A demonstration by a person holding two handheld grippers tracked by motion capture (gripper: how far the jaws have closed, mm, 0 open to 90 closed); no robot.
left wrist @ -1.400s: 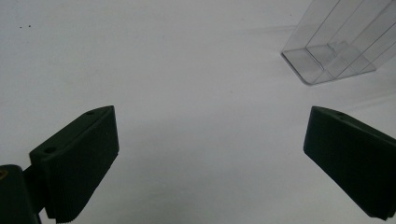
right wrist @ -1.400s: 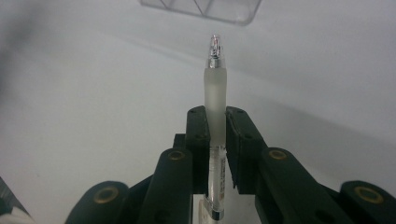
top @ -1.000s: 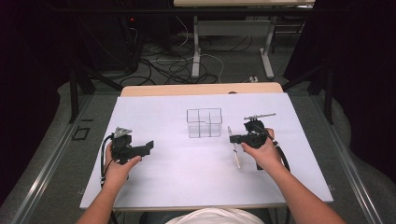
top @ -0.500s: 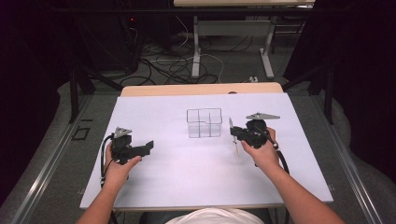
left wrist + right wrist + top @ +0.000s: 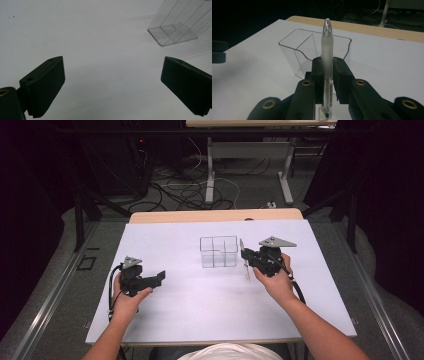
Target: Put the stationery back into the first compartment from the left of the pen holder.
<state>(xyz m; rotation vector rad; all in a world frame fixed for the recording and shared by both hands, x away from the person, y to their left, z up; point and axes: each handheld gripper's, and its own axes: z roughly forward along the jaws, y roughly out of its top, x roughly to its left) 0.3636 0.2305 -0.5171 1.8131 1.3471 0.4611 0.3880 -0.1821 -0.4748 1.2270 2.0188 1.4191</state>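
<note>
Right gripper (image 5: pixel 327 72): clamped on translucent plastic pen (image 5: pixel 327 47), at three o'clock of clear plastic divided organiser box (image 5: pixel 218 251).
Left gripper (image 5: pixel 112 87): jaws apart.

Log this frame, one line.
right gripper: shut on pen, beside clear organizer | left gripper: open, idle

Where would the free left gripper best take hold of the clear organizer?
Grip one upright outer wall of the clear organizer near its open rim, coming down from above; a judgement. The thin vertical walls suit the left gripper, whose jaws stand wide open, while the whole box looks too broad.
</note>
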